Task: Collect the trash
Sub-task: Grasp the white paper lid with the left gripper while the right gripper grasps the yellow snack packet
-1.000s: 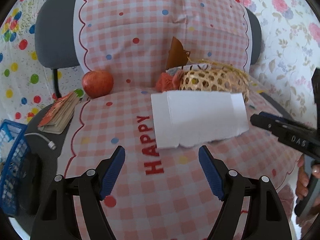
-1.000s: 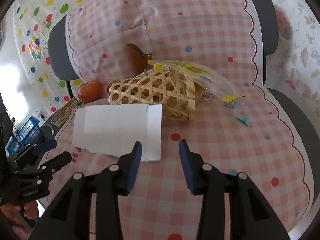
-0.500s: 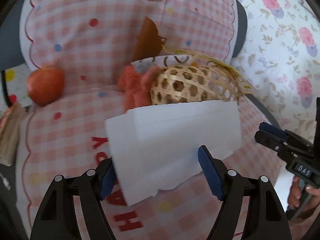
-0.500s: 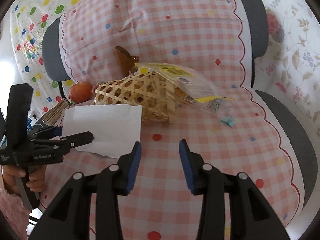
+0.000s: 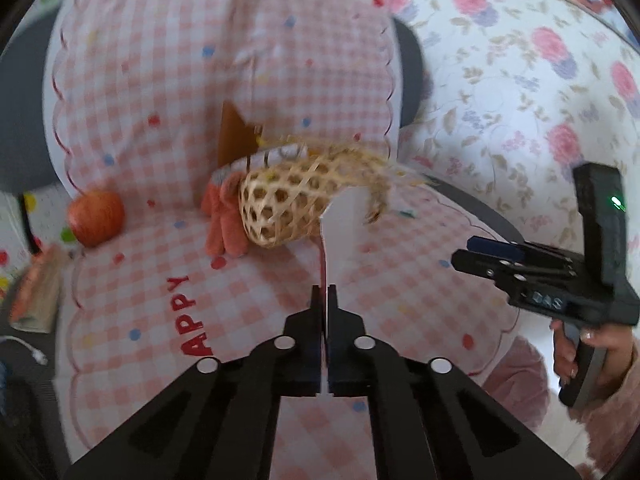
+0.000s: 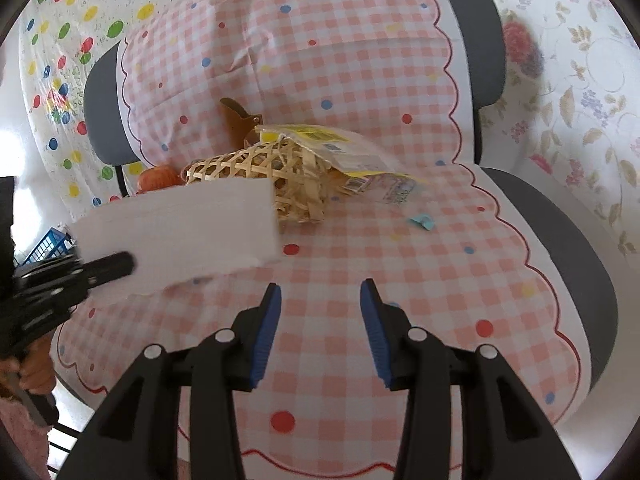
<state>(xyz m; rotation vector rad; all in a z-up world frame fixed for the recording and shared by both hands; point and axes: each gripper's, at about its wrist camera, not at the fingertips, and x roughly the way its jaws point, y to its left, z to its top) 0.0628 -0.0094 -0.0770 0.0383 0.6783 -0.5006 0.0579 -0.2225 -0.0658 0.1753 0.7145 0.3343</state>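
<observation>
left jaws clamped on white paper [image 6: 180,228], right jaws apart, cloth [image 5: 400,272] reads "appy"

A grey office chair [image 6: 560,240] is draped in a pink gingham cloth [image 6: 400,240] with coloured dots and scalloped red edging; floral fabric [image 5: 520,80] hangs behind on one side; a polka-dot sheet [image 6: 60,40] on the other; bright daylight at the left edge.

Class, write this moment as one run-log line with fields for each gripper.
left gripper: shut on white paper, lifted off checked cloth | right gripper: open, empty | woven basket: untouched
</observation>
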